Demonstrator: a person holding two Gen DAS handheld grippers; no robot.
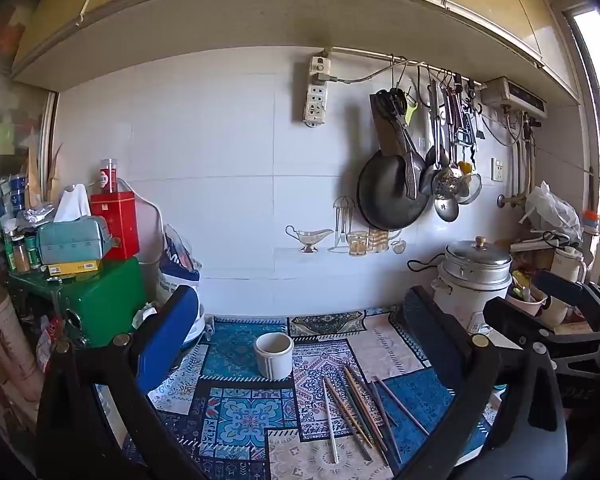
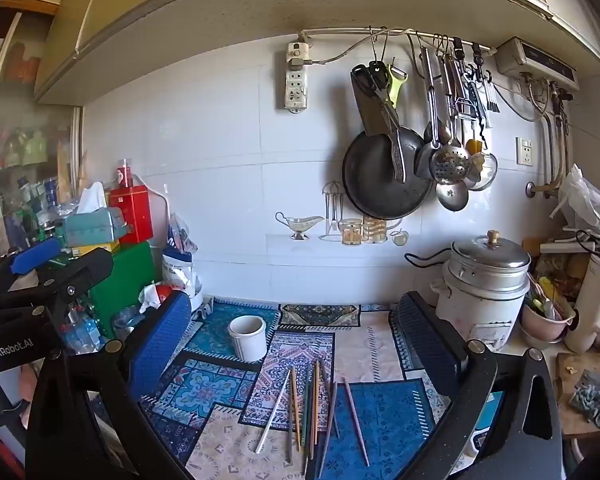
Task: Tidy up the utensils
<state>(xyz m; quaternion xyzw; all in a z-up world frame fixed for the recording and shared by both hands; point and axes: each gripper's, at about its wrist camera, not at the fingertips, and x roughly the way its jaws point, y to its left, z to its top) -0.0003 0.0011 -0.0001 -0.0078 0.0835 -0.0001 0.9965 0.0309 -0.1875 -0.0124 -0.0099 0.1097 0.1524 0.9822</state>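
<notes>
Several chopsticks point(image 1: 360, 412) point(image 2: 312, 412) of mixed colours lie loose on the patterned mat, near the front. Behind them and to the left stands an upright white ceramic cup point(image 1: 273, 355) point(image 2: 248, 337). My left gripper point(image 1: 296, 320) hovers above the mat with its blue-padded jaws wide apart and nothing between them. My right gripper point(image 2: 296, 320) is likewise open and holds nothing, above the chopsticks. In the right wrist view the left gripper's blue pad point(image 2: 36, 255) shows at the left edge; in the left wrist view the right gripper point(image 1: 560, 304) shows at the right edge.
A white rice cooker point(image 2: 482, 292) with a metal lid stands at the back right. A green box point(image 1: 104, 304), a red tin and a tissue box crowd the left. A black pan point(image 2: 384, 176) and ladles hang on the tiled wall. A pink bowl point(image 2: 544, 322) with utensils sits at far right.
</notes>
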